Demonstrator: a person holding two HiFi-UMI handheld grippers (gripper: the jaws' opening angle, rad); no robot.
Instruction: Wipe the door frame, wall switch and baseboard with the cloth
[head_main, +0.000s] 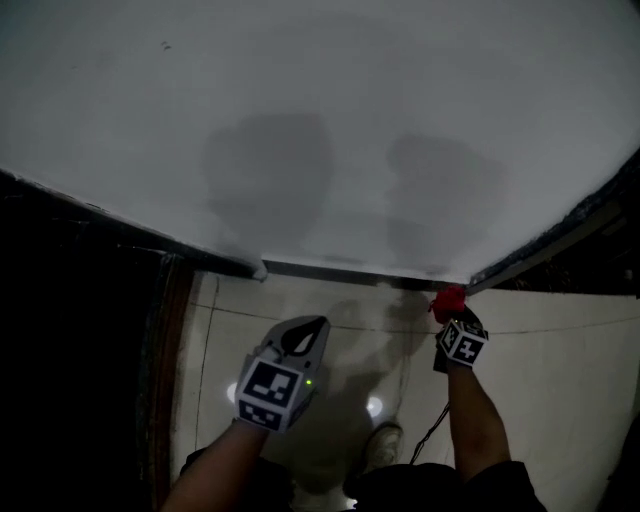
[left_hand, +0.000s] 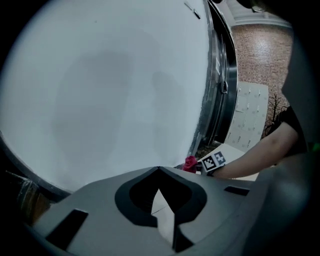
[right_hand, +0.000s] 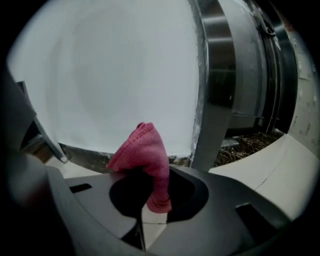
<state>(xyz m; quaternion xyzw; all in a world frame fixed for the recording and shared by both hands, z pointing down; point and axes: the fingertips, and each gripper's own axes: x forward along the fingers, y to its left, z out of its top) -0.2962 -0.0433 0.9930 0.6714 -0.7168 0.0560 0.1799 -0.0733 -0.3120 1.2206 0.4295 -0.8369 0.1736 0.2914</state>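
Observation:
A red cloth is pressed against the foot of the white wall, where the dark baseboard meets the metal door frame. My right gripper is shut on it. In the right gripper view the cloth bunches up out of the right gripper, with the baseboard just behind and the steel door frame to the right. My left gripper hovers over the floor tiles, shut and holding nothing; in its own view the left gripper faces the wall. No wall switch is in view.
A dark opening with a wooden edge lies at the left. The person's shoe and a thin cable are on the pale floor tiles. Dry debris lies in the door track. A brick wall shows beyond the frame.

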